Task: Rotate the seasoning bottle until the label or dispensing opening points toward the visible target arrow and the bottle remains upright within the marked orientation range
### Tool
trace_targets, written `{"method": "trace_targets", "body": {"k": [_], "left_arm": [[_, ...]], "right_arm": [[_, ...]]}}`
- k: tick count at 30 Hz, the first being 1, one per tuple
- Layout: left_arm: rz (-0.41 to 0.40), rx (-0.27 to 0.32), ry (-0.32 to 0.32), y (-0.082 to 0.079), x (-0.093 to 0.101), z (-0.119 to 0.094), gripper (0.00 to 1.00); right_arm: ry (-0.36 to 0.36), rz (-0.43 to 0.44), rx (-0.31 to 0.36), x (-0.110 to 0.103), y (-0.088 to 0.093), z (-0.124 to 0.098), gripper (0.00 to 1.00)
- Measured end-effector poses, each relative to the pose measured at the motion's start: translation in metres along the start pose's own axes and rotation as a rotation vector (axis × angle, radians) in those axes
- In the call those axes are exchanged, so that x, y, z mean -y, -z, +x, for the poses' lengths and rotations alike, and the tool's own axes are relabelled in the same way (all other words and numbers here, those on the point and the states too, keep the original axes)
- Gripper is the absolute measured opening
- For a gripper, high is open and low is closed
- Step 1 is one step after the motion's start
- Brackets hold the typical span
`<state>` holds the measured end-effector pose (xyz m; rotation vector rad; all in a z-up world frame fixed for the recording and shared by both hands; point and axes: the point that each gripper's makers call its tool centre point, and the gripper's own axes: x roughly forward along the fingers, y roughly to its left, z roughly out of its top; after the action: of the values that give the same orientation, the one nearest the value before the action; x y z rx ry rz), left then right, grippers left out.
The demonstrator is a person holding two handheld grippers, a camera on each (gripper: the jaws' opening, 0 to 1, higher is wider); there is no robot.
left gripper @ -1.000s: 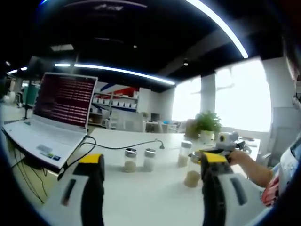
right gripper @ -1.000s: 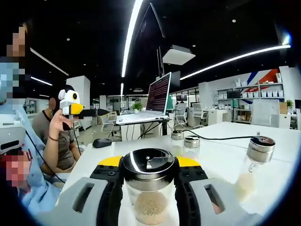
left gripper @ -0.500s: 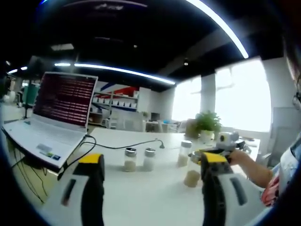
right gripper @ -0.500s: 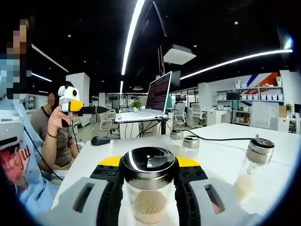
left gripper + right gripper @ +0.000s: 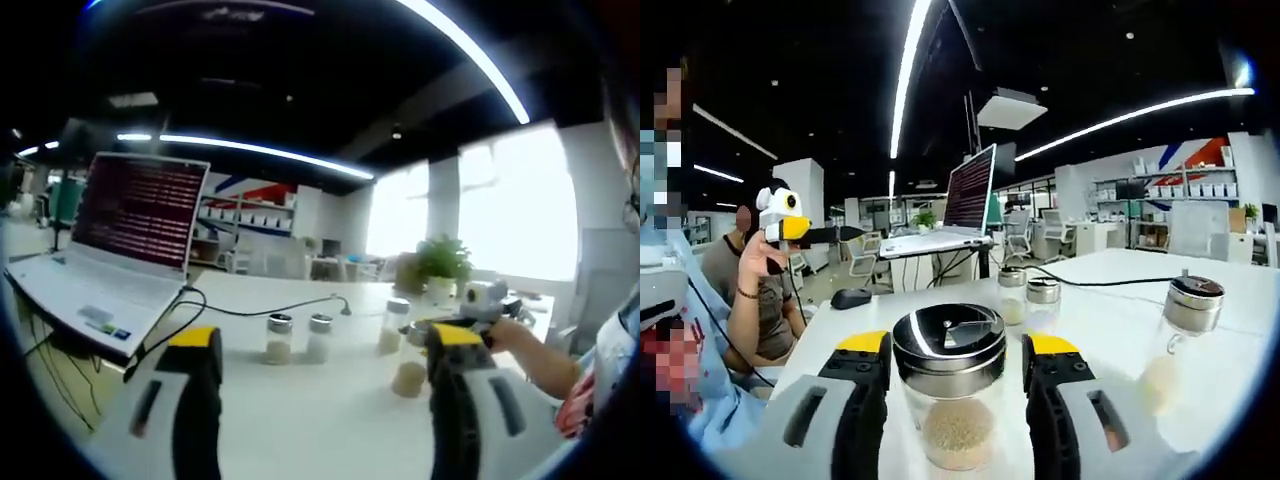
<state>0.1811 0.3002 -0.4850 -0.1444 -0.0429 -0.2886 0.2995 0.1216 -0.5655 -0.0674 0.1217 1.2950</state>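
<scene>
A glass seasoning bottle [image 5: 948, 395] with a steel lid and pale grains stands upright on the white table [image 5: 1110, 330], between the jaws of my right gripper [image 5: 955, 352]. The jaws stand a little apart from its sides, so the gripper is open. From the left gripper view the same bottle [image 5: 408, 378] sits at the right, with the right gripper [image 5: 470, 300] and a hand behind it. My left gripper [image 5: 325, 340] is open with nothing between its jaws. It appears at the left of the right gripper view as the left gripper [image 5: 780, 215], raised in a hand.
Two small shakers [image 5: 277, 338] [image 5: 318, 337] and a taller bottle [image 5: 392, 325] stand mid-table, and another bottle [image 5: 1175, 335] is at the right. An open laptop [image 5: 120, 240] with a cable sits at the table's left end, near a mouse [image 5: 853, 298]. A potted plant [image 5: 440, 260] is behind.
The right gripper's jaws have spread away from the seasoning bottle they were closed on. The bottle stays upright. The left gripper view is unchanged.
</scene>
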Motion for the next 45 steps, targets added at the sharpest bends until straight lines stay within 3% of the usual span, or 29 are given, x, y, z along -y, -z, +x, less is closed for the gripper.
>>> {"method": "trace_targets", "body": {"k": [2, 6, 9, 15, 19, 27, 32, 35, 40, 45], "left_arm": [[-0.001, -0.001, 0.002, 0.0, 0.0, 0.0, 0.89], [-0.004, -0.004, 0.003, 0.001, -0.001, 0.001, 0.89], [-0.006, -0.003, 0.002, 0.001, -0.001, 0.001, 0.89], [0.004, 0.007, -0.007, -0.003, -0.002, -0.002, 0.89], [0.002, 0.0, -0.006, 0.0, -0.001, 0.0, 0.89], [0.033, -0.027, 0.027, 0.005, 0.012, 0.004, 0.89], [0.02, -0.034, 0.048, 0.008, 0.016, 0.007, 0.89], [0.006, -0.015, 0.042, 0.004, 0.018, 0.007, 0.88], [0.085, -0.005, 0.006, -0.002, 0.024, 0.005, 0.88], [0.081, 0.001, 0.041, -0.002, 0.031, 0.007, 0.86]], "right_arm": [[-0.002, 0.001, 0.007, -0.001, -0.003, -0.003, 0.57], [-0.01, 0.015, 0.041, -0.006, -0.013, -0.008, 0.57], [0.049, -0.069, -0.008, -0.002, -0.011, -0.013, 0.58], [0.062, -0.048, 0.0, -0.009, -0.017, -0.031, 0.57], [0.112, -0.052, -0.02, -0.006, -0.018, -0.045, 0.56], [0.159, -0.062, -0.014, -0.01, -0.021, -0.073, 0.54], [0.197, -0.039, -0.027, -0.008, -0.017, -0.096, 0.54], [0.232, 0.027, -0.033, -0.005, -0.012, -0.108, 0.53], [0.26, 0.014, -0.028, -0.008, -0.009, -0.119, 0.55], [0.271, 0.0, -0.012, -0.011, -0.008, -0.133, 0.54]]}}
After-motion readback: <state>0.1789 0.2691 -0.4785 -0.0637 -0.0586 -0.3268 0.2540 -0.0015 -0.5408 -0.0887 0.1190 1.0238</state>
